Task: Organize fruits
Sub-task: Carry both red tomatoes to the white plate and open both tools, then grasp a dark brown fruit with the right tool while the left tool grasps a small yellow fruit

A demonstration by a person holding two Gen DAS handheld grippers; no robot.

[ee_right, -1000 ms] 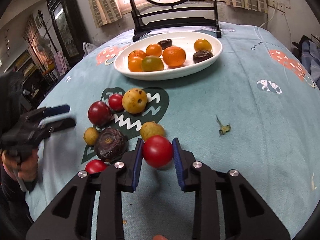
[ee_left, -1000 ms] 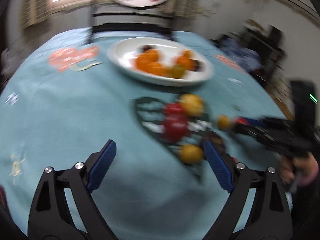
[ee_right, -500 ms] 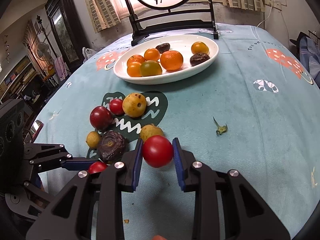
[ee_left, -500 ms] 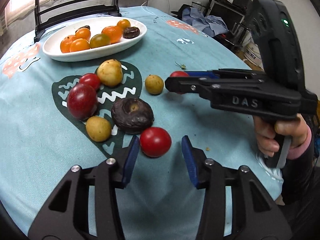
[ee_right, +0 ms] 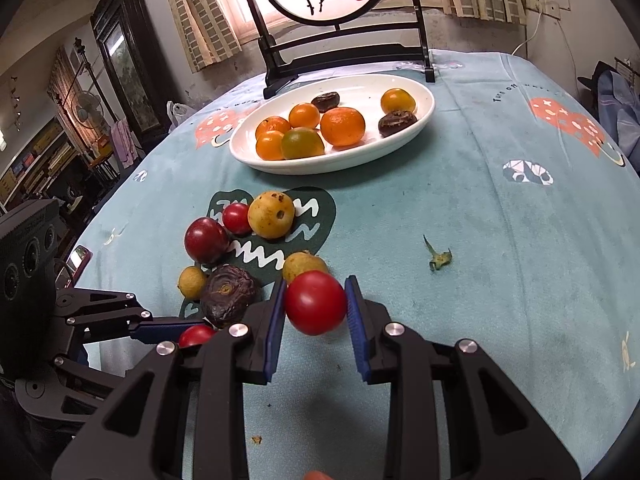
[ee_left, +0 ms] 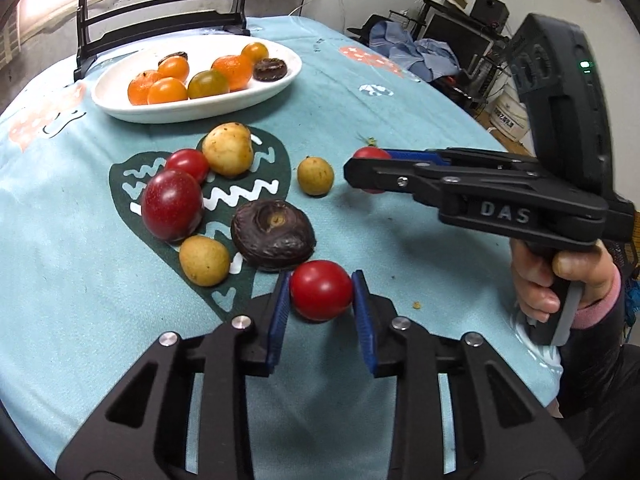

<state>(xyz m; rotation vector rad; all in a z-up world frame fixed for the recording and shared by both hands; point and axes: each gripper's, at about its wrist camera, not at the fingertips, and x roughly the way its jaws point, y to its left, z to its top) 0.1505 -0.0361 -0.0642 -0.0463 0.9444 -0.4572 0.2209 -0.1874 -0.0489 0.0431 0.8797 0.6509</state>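
My left gripper (ee_left: 320,292) is shut on a red tomato (ee_left: 321,290) low over the cloth, beside a dark wrinkled fruit (ee_left: 273,233). My right gripper (ee_right: 315,304) is shut on another red tomato (ee_right: 315,302) and holds it above the table; it shows from the side in the left wrist view (ee_left: 370,170). A white oval plate (ee_right: 404,138) with several oranges and two dark fruits sits at the back. Loose fruits lie on the dark heart print: a dark red plum (ee_left: 173,204), a small tomato (ee_left: 187,163), a yellow fruit (ee_left: 228,149), two small yellow ones.
A round table with a teal cloth (ee_right: 500,240). A black stand with a round painted panel (ee_right: 340,20) stands behind the plate. A green stem scrap (ee_right: 438,256) lies on the cloth at right. Furniture and clutter surround the table.
My left gripper swung in towards the near tomato and closed its jaws on it. My right gripper kept its tomato and rose slightly.
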